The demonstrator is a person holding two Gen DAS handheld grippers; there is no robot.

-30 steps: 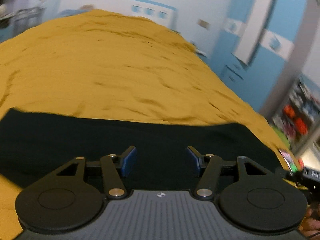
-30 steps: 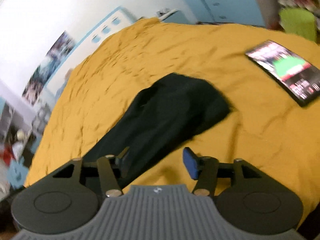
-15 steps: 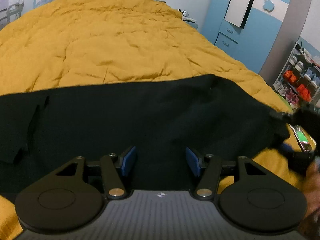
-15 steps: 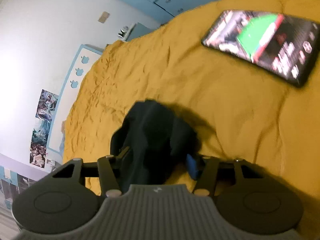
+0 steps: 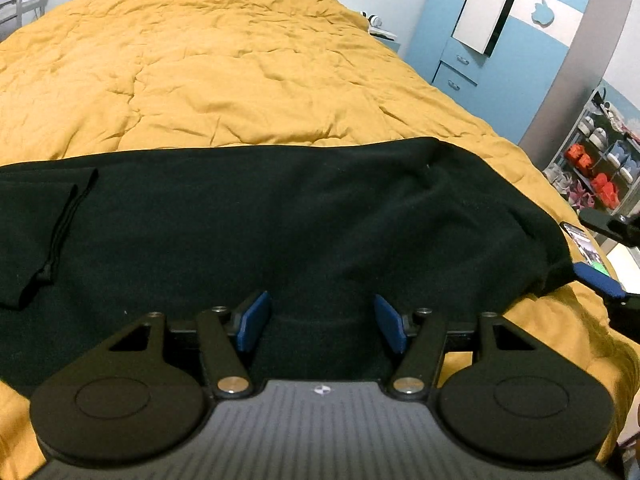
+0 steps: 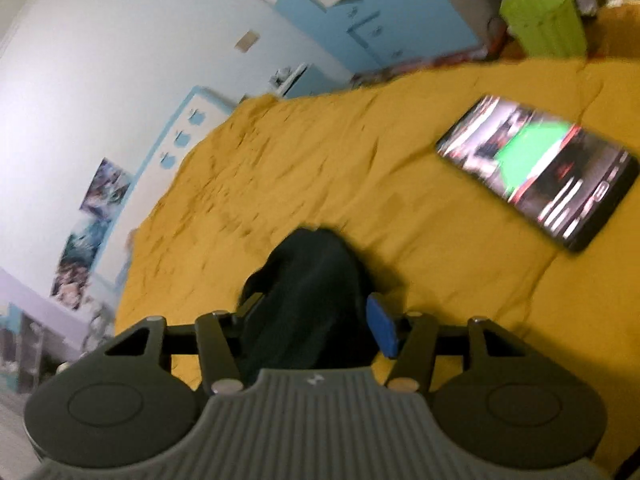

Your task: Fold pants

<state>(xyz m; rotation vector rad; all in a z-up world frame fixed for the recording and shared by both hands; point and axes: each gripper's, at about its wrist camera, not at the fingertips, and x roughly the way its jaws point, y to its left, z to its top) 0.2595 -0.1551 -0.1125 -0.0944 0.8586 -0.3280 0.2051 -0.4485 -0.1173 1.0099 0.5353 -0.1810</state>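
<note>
Black pants (image 5: 280,232) lie spread across the near part of a yellow quilt, with a drawstring near the left end. My left gripper (image 5: 320,322) is open, its blue pads over the near edge of the pants with cloth between the jaws. My right gripper (image 6: 316,320) is open wide, and the bunched right end of the pants (image 6: 316,280) sits between its jaws. The right gripper also shows at the right edge of the left wrist view (image 5: 600,280), at the pants' right end.
The yellow quilt (image 5: 240,72) covers the whole bed. A lit phone (image 6: 536,172) lies on the quilt right of the pants end. Blue cabinets (image 5: 480,40) and a shelf of shoes (image 5: 600,172) stand past the bed's right side. A green bin (image 6: 544,20) stands beyond.
Both grippers moved in toward the pants. The right gripper now has the bunched pants end between its open jaws; the left sits lower over the near edge.
</note>
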